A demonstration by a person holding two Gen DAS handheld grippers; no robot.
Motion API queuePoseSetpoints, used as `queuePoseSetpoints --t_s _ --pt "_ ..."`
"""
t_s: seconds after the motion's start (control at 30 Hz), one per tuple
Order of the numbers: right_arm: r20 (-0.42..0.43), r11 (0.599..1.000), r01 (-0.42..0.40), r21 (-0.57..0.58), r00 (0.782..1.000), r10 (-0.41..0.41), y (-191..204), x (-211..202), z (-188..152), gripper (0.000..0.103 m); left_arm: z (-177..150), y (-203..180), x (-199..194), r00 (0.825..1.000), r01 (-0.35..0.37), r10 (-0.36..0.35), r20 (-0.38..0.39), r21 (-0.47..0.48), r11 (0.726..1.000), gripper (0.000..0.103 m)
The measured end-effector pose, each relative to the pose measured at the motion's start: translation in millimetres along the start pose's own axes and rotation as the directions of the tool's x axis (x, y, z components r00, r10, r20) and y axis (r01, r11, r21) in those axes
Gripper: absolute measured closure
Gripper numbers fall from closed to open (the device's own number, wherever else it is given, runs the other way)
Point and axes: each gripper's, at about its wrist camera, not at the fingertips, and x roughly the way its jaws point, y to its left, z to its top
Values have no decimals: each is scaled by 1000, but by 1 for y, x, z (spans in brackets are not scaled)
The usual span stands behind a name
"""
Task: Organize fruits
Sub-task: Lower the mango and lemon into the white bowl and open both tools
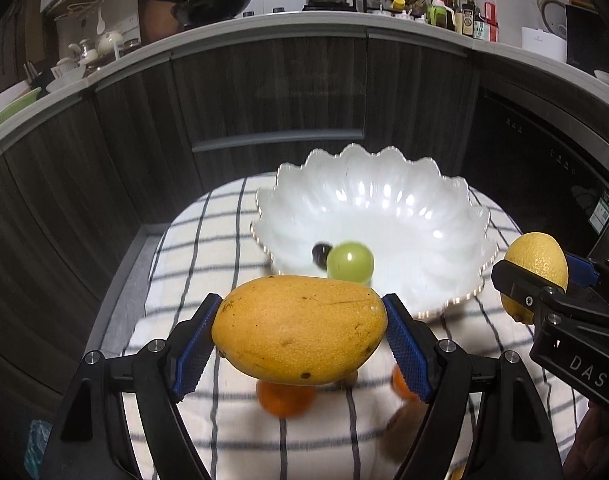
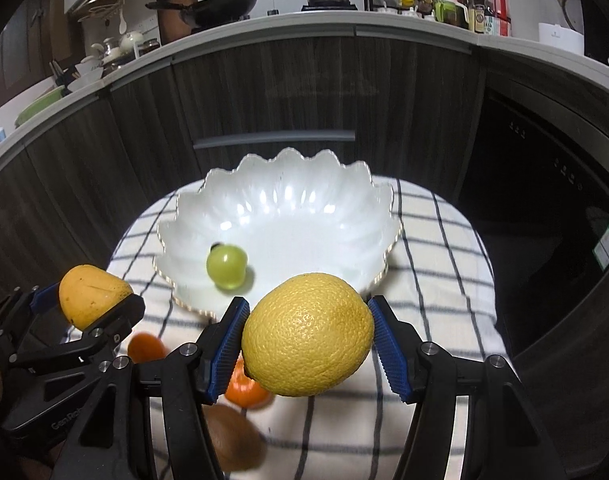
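Left tongs [image 1: 300, 330] grip a mango [image 1: 298, 328] and right tongs [image 2: 308, 334] clamp a lemon [image 2: 307, 334], both held above the checked cloth [image 1: 208, 240] near a scalloped white bowl [image 1: 424, 208] holding a green grape [image 1: 350, 261].

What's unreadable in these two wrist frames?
- Dark fruit in the bowl: left view half hidden by the green fruit; right view only a sliver; kind unclear.
- Oranges on the cloth: left view, under the mango; blurred, count uncertain.
- Brown fruit: right view, blurred, partly behind the right gripper.
- Lemon underside: unseen in either view.
- Counter bottle labels: too small.
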Motion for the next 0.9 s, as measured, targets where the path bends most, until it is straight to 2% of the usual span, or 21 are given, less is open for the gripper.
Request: queuePoseSetpoints --t_s 0.43,0.9 --pt "6 1000 2 10 1000 -2 -6 39 33 41 40 -4 41 1000 9 -10 26 26 1000 24" --pt "-56 1000 -4 17 998 4 -11 87 41 41 58 -8 99 999 33 -31 -34 54 998 24"
